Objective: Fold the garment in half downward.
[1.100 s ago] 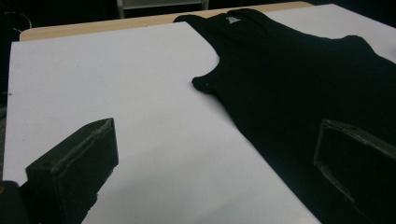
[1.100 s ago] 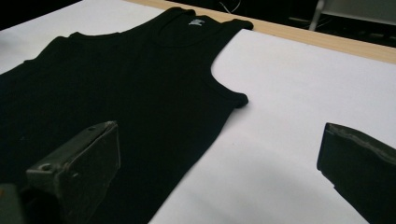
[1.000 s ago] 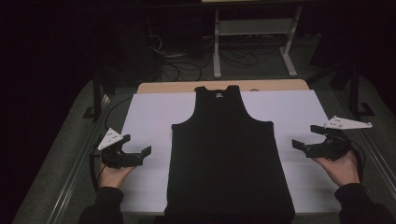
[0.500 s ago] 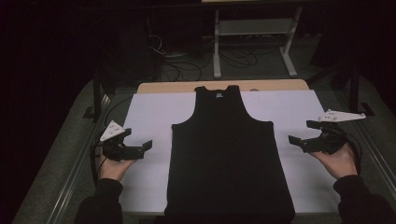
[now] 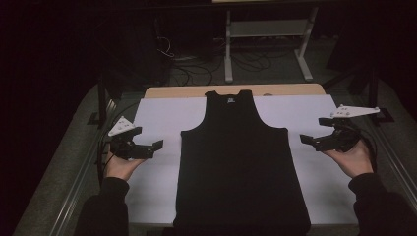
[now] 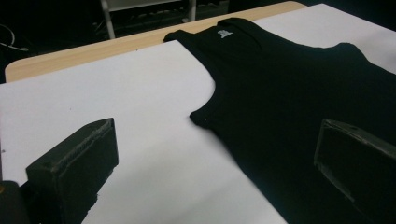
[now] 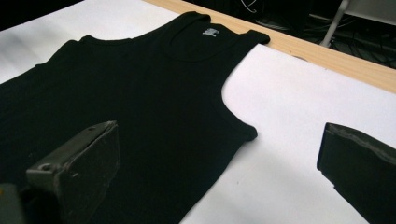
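Left hand (image 5: 119,167): palm up at the near left of the table, over the white sheet's (image 5: 157,123) left margin.
Left gripper (image 5: 156,145): held in that hand, above the sheet, just left of the top and clear of it. Jaws wide apart, nothing between them. In the left gripper view the top's armhole edge lies ahead between the jaws, one jaw over white, the other over black cloth.
Right hand (image 5: 351,158): palm up at the near right, over the sheet's right margin.
Right gripper (image 5: 307,140): held in that hand, pointing inward toward the top's right side, not touching it. Jaws wide apart and empty. In the right gripper view the armhole and side seam lie between them.
Top (image 5: 236,162): black, sleeveless, spread flat and face up along the middle of the sheet, hem nearest the person, neck farthest. Small white label (image 6: 224,33) inside the neck.
Sheet: white, covers most of the table.
Table (image 5: 290,90): pale wood strip bare beyond the sheet's far edge.
Rack (image 5: 268,34): white frame on the floor behind the table, cables beside it.
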`<action>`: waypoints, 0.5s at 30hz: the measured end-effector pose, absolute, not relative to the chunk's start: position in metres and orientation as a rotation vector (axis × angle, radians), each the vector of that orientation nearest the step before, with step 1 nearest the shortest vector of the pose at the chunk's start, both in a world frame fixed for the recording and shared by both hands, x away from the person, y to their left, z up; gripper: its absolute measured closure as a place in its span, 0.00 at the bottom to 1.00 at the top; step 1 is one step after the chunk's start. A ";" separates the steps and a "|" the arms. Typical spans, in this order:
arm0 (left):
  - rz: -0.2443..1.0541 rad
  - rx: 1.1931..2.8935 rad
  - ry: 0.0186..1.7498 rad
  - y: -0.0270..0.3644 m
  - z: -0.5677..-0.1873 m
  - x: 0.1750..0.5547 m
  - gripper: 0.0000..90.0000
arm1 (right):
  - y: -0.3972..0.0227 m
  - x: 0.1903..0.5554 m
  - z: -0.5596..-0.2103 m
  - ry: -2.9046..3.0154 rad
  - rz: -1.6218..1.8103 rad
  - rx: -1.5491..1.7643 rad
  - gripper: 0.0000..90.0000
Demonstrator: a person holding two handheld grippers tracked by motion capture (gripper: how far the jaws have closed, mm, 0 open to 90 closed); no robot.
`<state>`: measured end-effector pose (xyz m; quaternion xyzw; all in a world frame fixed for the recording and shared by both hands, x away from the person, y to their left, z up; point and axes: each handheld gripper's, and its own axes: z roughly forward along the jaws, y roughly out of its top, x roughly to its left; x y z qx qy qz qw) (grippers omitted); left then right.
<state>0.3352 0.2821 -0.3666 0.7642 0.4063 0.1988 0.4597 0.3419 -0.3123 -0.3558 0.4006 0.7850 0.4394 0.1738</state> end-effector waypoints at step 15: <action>0.485 1.904 0.970 0.275 -0.353 0.353 0.00 | -0.302 0.362 -0.347 2.261 1.222 1.119 0.00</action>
